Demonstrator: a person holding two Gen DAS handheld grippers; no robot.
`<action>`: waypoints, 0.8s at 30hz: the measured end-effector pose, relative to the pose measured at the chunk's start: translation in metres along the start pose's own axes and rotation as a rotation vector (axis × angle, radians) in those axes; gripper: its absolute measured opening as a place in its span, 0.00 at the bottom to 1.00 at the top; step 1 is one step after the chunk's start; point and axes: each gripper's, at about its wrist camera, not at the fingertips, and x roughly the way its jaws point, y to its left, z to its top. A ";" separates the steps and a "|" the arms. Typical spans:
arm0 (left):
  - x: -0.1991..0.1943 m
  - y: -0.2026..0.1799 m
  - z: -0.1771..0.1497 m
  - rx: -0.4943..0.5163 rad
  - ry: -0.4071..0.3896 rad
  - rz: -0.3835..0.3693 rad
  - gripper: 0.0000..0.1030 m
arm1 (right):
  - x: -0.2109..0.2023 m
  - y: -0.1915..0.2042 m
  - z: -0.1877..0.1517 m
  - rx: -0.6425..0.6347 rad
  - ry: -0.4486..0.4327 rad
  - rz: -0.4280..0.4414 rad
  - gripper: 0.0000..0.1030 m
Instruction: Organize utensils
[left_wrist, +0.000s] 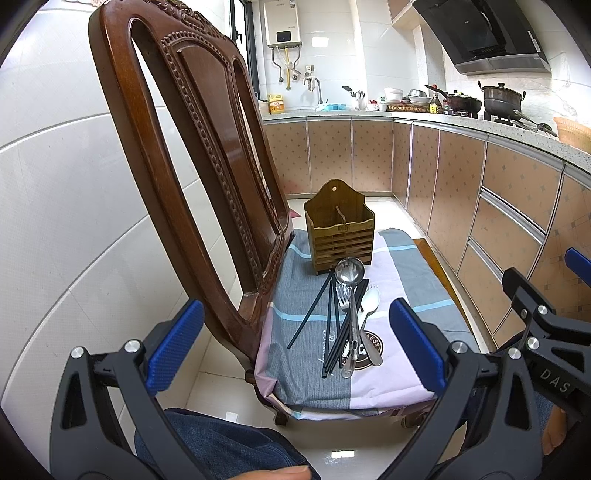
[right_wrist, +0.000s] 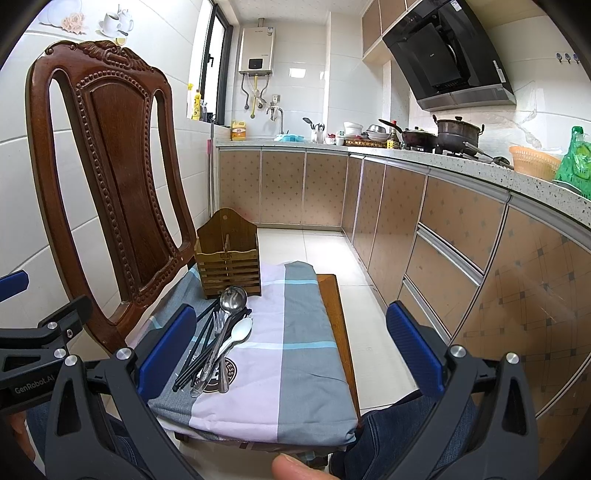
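Lying in a loose bundle on the cloth (left_wrist: 388, 258) that covers the chair (left_wrist: 207, 147) seat, the utensils run lengthwise from the near edge toward the holder (left_wrist: 340, 230) at the far end of the seat. The ladle (left_wrist: 350, 273) points its bowl away, nearly touching the holder's base, with its handle coming back toward the cameras. The fork (left_wrist: 343, 301) lies beside it, tines toward the holder, and the white spoon (left_wrist: 370, 304) sits on the right of the pile, bowl also at the far end and angled slightly rightward. The black chopsticks (left_wrist: 332, 332) fan out beneath and to the left of the metal pieces; one stick splays off to the left, apart from the rest. The handle ends overlap a round dark printed emblem on the cloth. The holder is wooden, slatted at the front, upright, with a raised back panel and a centre divider making two compartments; nothing shows above its rim in either view, though the inside is mostly hidden. The left gripper (left_wrist: 295, 347) hangs in front of the seat with its blue pads spread wide, holding nothing. The right gripper (right_wrist: 291, 347) is likewise wide apart and empty, with the pile just past its left pad in its own view.
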 end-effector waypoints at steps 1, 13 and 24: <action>0.001 0.000 -0.001 -0.001 0.002 0.001 0.96 | 0.001 -0.001 0.000 -0.001 0.002 0.000 0.98; 0.019 -0.002 0.000 0.003 0.055 0.000 0.96 | 0.019 0.004 0.001 -0.029 0.042 -0.043 0.98; 0.116 -0.010 -0.020 0.009 0.265 -0.029 0.78 | 0.145 -0.008 -0.057 -0.168 0.508 -0.087 0.75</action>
